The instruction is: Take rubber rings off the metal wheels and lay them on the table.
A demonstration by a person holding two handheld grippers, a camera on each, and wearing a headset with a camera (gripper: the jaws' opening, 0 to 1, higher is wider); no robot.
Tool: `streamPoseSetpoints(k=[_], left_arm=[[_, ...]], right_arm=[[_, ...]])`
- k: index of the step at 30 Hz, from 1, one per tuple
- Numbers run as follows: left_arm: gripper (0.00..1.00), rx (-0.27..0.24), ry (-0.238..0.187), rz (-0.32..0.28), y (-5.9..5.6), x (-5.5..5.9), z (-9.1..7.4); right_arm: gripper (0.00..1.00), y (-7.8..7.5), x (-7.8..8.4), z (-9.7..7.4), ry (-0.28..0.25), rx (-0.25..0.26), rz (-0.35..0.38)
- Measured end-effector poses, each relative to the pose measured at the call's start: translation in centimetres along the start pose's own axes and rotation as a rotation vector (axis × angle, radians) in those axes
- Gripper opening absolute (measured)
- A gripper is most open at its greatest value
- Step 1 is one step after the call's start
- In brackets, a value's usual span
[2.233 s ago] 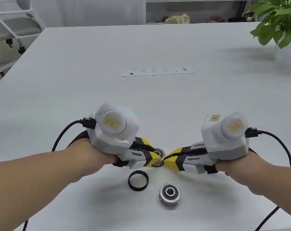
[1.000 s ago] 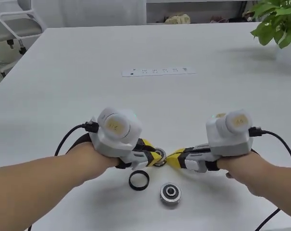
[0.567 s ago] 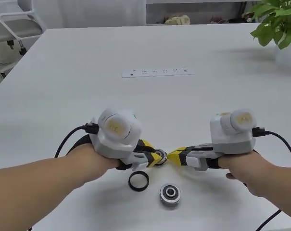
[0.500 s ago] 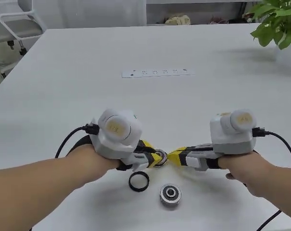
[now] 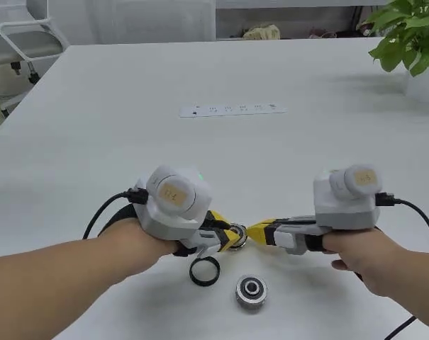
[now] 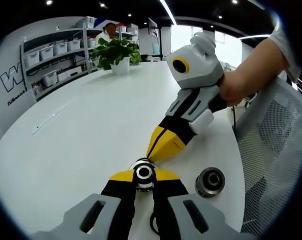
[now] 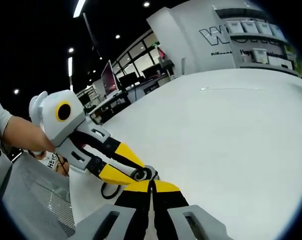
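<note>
My left gripper (image 5: pixel 227 239) (image 6: pixel 144 176) is shut on a small metal wheel (image 5: pixel 237 234) (image 6: pixel 144 172) that carries a black rubber ring, held just above the white table (image 5: pixel 221 156). My right gripper (image 5: pixel 252 230) (image 7: pixel 150 184) comes in from the right with its jaws shut. Its yellow tips touch the rim of that wheel (image 7: pixel 143 173), and I cannot tell whether they pinch the rubber. A loose black rubber ring (image 5: pixel 204 270) (image 7: pixel 108 192) lies on the table below the left gripper. A second metal wheel (image 5: pixel 251 290) (image 6: pixel 209 181) with its rubber ring on stands nearby.
A flat white power strip (image 5: pixel 232 109) lies across the middle of the table. A potted plant (image 5: pixel 405 35) stands at the far right corner, and an office chair (image 5: pixel 19 35) at the far left. Black cables (image 5: pixel 104 209) trail from both grippers.
The right hand has drawn slightly to the right and its gripper lies flatter. Both grippers' tips stay together at the wheel. The loose ring and second wheel have not moved.
</note>
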State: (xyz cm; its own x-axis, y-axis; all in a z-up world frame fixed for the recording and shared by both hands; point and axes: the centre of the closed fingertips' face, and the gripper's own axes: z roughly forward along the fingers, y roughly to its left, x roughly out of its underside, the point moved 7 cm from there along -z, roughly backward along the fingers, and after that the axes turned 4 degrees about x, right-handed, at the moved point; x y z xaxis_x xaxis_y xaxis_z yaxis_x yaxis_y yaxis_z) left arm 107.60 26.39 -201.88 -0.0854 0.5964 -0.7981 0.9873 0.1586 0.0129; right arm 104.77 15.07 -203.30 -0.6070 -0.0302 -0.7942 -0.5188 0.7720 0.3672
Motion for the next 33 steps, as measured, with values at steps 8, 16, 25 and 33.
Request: streamPoseSetpoints(k=[8, 16, 25, 33], left_arm=[[0.07, -0.004, 0.001, -0.002, 0.0, 0.0, 0.0], [0.07, -0.009, 0.004, -0.003, -0.1, 0.0, 0.1], [0.07, -0.012, 0.006, -0.004, -0.1, 0.0, 0.1], [0.07, -0.011, 0.004, -0.001, -0.1, -0.1, 0.2]], right_arm=[[0.00, 0.2, -0.1, -0.1, 0.000, 0.003, 0.005], [0.00, 0.3, -0.2, 0.0, -0.001, -0.001, 0.003], [0.00, 0.6, -0.3, 0.2, -0.003, -0.015, -0.012], [0.00, 1.1, -0.3, 0.4, -0.008, -0.026, -0.024]])
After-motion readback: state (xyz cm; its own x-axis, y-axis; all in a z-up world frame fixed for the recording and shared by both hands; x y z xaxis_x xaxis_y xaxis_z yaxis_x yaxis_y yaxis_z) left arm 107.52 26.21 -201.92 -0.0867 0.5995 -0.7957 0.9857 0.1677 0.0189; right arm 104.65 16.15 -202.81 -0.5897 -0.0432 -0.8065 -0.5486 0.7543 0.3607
